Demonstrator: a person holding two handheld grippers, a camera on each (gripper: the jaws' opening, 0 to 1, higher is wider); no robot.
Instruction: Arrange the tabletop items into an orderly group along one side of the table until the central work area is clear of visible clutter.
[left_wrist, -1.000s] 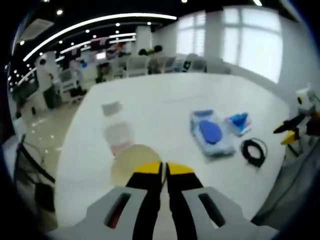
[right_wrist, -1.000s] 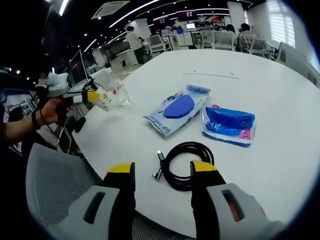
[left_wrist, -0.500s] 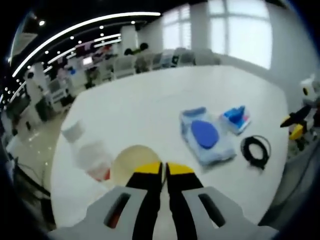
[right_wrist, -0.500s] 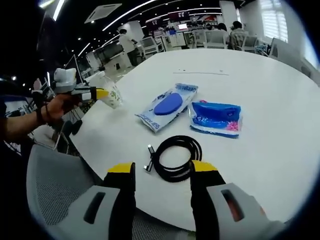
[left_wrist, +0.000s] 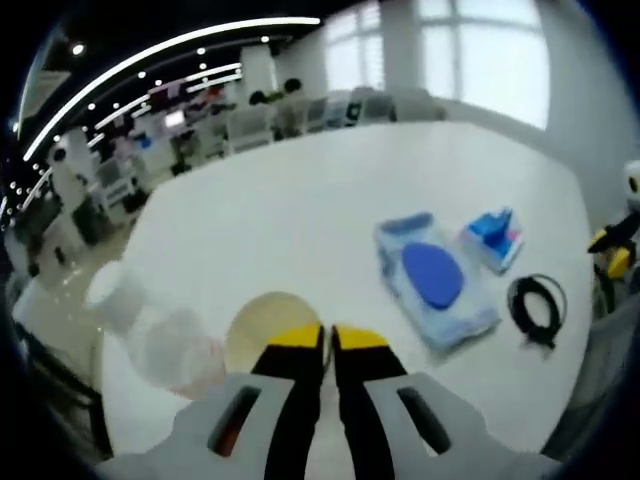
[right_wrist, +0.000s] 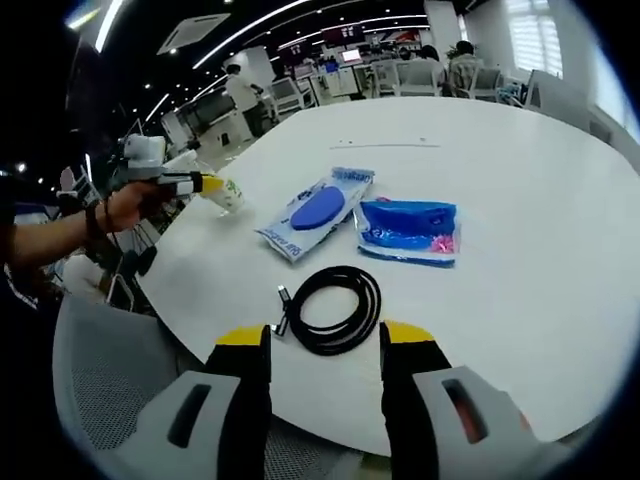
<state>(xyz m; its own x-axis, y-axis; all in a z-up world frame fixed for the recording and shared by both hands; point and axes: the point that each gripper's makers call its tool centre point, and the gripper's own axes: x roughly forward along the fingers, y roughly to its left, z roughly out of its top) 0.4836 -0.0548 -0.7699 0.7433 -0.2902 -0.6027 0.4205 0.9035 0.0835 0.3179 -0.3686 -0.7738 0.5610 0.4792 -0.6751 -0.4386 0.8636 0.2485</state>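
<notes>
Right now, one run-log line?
left gripper: shut on paper cup | right gripper: open, above black cable | packets mid-table

The left gripper view looks from one edge of the white table (left_wrist: 300, 210) across its top toward bright windows, sitting low and close above a paper cup (left_wrist: 262, 325) at its own jaws. The right gripper view looks from a neighbouring edge, higher and further back, over a grey chair (right_wrist: 105, 385) and toward the office desks. Both views share the tabletop: the clear pack with the blue oval (left_wrist: 437, 285) (right_wrist: 312, 212), the blue packet (left_wrist: 495, 235) (right_wrist: 408, 228) and the coiled cable (left_wrist: 537, 308) (right_wrist: 333, 310). The left gripper (right_wrist: 215, 186) appears at the left of the right gripper view; the right gripper (left_wrist: 612, 250) shows at the left gripper view's right edge.
</notes>
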